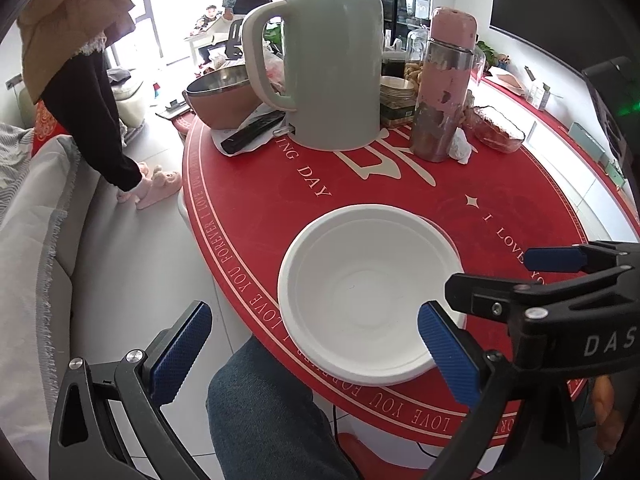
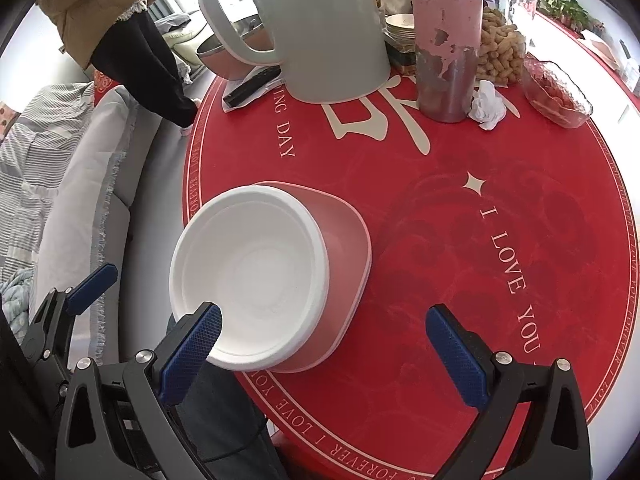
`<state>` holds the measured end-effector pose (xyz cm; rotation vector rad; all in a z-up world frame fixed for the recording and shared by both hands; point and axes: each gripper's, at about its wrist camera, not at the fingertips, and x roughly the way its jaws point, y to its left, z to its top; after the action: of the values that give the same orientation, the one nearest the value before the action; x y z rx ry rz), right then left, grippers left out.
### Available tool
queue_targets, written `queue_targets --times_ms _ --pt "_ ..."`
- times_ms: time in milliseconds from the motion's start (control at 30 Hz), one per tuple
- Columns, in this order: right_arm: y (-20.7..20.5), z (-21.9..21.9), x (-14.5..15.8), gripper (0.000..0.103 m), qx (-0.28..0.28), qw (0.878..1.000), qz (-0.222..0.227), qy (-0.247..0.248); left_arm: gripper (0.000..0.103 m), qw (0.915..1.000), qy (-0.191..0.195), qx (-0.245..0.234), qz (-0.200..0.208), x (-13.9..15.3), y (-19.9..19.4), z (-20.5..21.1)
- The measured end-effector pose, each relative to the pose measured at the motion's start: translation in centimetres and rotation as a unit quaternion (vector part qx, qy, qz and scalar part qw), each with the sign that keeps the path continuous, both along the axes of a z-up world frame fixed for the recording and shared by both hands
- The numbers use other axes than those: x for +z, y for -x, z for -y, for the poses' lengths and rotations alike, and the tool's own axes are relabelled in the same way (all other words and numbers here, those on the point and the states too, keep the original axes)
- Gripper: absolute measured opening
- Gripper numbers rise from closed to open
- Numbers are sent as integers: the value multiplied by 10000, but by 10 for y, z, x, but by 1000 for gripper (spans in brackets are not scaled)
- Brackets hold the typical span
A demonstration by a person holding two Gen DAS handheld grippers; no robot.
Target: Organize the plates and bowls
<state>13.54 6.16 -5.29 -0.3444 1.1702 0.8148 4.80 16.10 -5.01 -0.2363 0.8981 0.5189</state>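
Observation:
A white bowl (image 1: 368, 292) sits nested in a pink-red bowl (image 2: 344, 232) near the front left edge of the round red table (image 1: 460, 208). The white bowl also shows in the right wrist view (image 2: 248, 276). My left gripper (image 1: 316, 352) is open and empty, its fingers straddling the bowl's near rim and the table edge. My right gripper (image 2: 324, 352) is open and empty just in front of the bowls; it also shows in the left wrist view (image 1: 560, 276) to the right of the bowl.
A pale green kettle (image 1: 332, 68), a worn pink flask (image 1: 444, 84), a metal bowl (image 1: 224, 96), a glass dish (image 1: 496, 128), a jar of peanuts (image 2: 500, 48), crumpled tissue (image 2: 488, 104) and a black remote (image 1: 252, 132) crowd the table's far side. A sofa (image 1: 36, 240) stands left; a person bends beside it.

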Motion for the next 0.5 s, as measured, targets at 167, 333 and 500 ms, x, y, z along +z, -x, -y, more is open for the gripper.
queue_targets --times_ms 167,333,500 --pt "-1 6 0 103 -35 10000 -17 -18 103 10000 -24 -1 24 2 -1 4" --pt "-3 11 1 103 -98 9999 -40 -42 103 10000 -59 -46 12 3 -2 8" --pt "-2 12 3 103 -91 9999 -27 -58 103 10000 -59 -21 -7 3 -3 8"
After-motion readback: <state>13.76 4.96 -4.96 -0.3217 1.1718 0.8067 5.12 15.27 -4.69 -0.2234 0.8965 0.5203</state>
